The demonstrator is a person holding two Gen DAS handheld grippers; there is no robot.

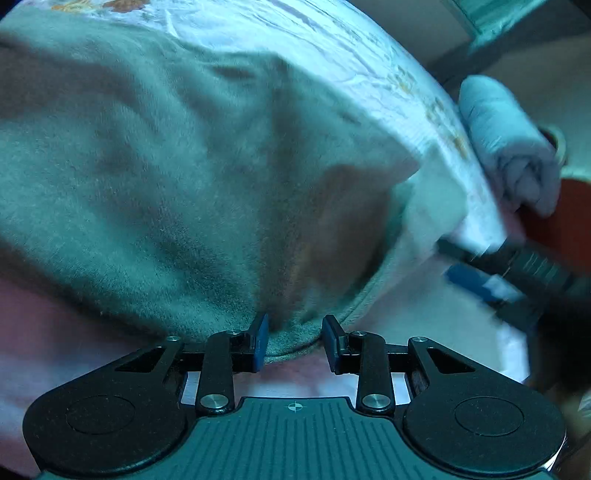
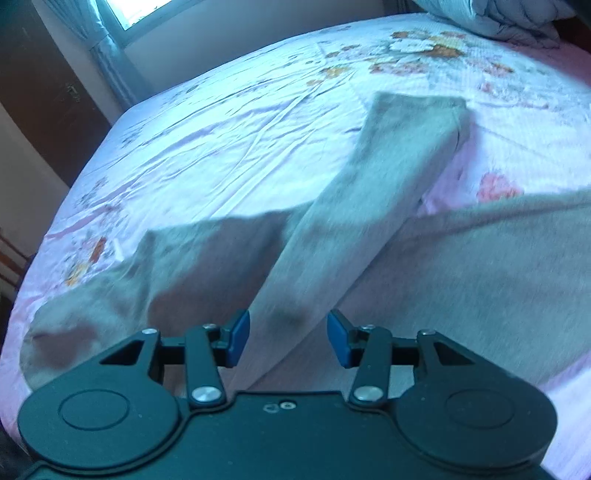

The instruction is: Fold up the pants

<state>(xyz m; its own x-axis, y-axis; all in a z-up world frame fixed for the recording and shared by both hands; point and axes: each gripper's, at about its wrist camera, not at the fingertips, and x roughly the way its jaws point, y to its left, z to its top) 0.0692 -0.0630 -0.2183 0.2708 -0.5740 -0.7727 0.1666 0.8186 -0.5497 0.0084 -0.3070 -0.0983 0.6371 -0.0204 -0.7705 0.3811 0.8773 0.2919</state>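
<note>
Grey fleece pants (image 1: pixel 166 177) lie spread on a bed with a pink flowered sheet (image 1: pixel 332 40). My left gripper (image 1: pixel 295 341) is open, its blue pads on either side of a hemmed edge of the pants, close above the fabric. In the right wrist view the pants (image 2: pixel 369 206) show one leg stretched away across the sheet (image 2: pixel 221 122) and another part bunched at left. My right gripper (image 2: pixel 288 338) is open and empty, just above the pants. The right gripper also shows blurred in the left wrist view (image 1: pixel 517 273), at the right.
A gloved hand (image 1: pixel 509 144) shows at the right in the left wrist view. A folded grey blanket (image 2: pixel 491 14) lies at the bed's far corner. A window with a curtain (image 2: pixel 110 48) and a dark door (image 2: pixel 40 85) stand beyond the bed's left edge.
</note>
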